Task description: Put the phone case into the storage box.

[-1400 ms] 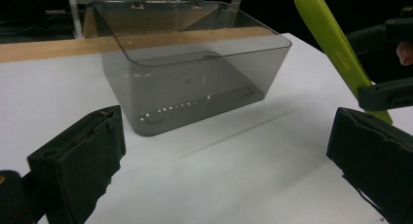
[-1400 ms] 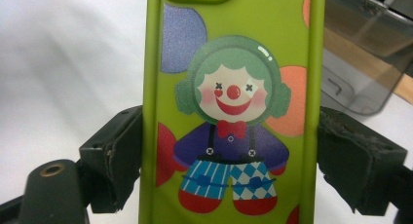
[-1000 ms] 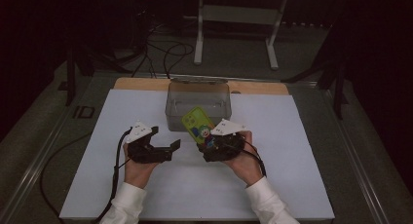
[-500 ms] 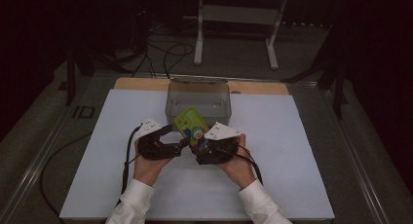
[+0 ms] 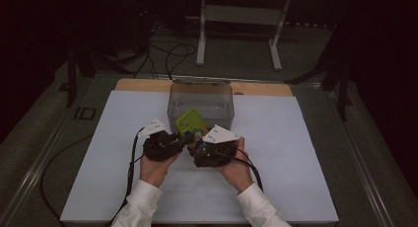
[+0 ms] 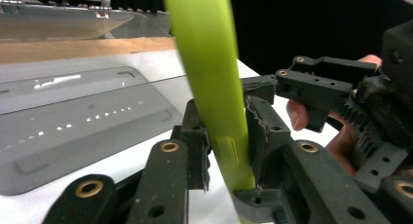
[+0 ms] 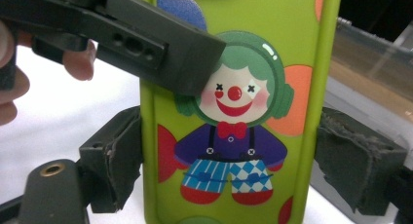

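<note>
Your left gripper [image 5: 183,139] has crossed to the green phone case [image 5: 189,122] and just clamped its edge; the right gripper [image 5: 198,144] grips its sides, before the clear box [image 5: 200,94]. Handover underway: release right next.

Table [image 5: 296,187] with white top and a wooden strip along its far edge — a clear lidded plastic container [image 5: 199,101] stands directly on it, near the far side.
</note>
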Demonstrator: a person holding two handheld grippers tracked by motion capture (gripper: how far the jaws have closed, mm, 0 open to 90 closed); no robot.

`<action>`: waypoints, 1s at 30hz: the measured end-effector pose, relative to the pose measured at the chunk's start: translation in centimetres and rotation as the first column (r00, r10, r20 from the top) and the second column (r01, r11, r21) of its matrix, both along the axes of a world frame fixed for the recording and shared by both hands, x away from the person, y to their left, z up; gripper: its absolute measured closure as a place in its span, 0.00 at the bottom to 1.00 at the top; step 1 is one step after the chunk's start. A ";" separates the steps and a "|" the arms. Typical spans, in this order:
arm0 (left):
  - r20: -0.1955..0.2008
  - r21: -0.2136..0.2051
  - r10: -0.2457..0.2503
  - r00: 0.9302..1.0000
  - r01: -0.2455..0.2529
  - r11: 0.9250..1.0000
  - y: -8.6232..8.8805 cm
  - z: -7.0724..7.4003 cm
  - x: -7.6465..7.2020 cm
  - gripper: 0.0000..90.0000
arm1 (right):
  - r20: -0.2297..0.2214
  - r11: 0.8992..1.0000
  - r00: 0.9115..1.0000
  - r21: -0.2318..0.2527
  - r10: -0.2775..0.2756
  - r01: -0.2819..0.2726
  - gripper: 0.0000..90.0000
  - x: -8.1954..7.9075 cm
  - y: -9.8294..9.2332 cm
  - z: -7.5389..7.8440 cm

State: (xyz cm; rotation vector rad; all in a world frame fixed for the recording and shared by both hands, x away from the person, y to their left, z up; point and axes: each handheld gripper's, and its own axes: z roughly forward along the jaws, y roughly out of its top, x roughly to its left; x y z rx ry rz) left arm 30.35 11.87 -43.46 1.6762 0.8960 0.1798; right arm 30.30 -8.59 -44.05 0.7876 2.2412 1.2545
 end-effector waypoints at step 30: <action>0.083 0.123 -0.029 0.996 0.018 0.992 3.5 1.5 0.1 0.87 | -0.125 0.988 0.982 0.089 0.140 -0.129 0.12 1.4 -3.5 1.0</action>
